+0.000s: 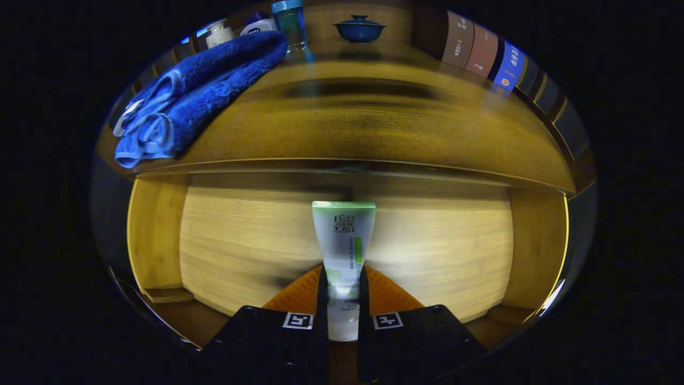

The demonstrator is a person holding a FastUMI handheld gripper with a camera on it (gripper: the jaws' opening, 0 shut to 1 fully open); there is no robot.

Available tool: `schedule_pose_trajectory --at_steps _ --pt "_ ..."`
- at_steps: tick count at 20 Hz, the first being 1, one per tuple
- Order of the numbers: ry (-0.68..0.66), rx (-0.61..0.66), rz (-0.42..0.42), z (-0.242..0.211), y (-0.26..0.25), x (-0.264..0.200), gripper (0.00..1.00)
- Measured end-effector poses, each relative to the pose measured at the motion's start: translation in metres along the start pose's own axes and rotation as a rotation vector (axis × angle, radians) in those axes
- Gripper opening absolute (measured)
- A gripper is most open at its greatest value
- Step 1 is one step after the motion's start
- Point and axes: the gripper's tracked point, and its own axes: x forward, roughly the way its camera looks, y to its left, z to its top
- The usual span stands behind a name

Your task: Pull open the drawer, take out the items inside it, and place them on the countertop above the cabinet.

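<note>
A white tube with a green end [343, 240] stands up between my two fingers, and my gripper [342, 291] is shut on its lower part. Behind and below the tube lies the open wooden drawer [427, 246], its pale floor bare around the tube. The drawer's side walls rise left and right of the fingers. Above the drawer runs the wooden countertop [374, 123] of the cabinet. The tube's lower end is hidden between the fingers.
A folded blue towel [197, 91] lies on the countertop's left part. Beyond it stand small jars [219, 33] and a blue bottle [289, 21]. A dark blue lidded bowl [359, 29] sits at the back, and several books [483, 51] stand at the right.
</note>
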Motion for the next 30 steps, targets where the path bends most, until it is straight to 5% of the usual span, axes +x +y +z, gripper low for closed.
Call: schedule_pose_trajectory --at_steps 10,15,25,30 --pt "-0.119 -0.014 0.086 0.001 0.015 -0.105 0.25" --pt "-0.166 0.000 0.080 0.041 0.013 -0.141 0.25" --pt "-0.137 0.098 -0.044 0.168 -0.016 -0.090 0.25" --pt "-0.087 0.095 -0.066 0.184 -0.014 -0.065 0.25"
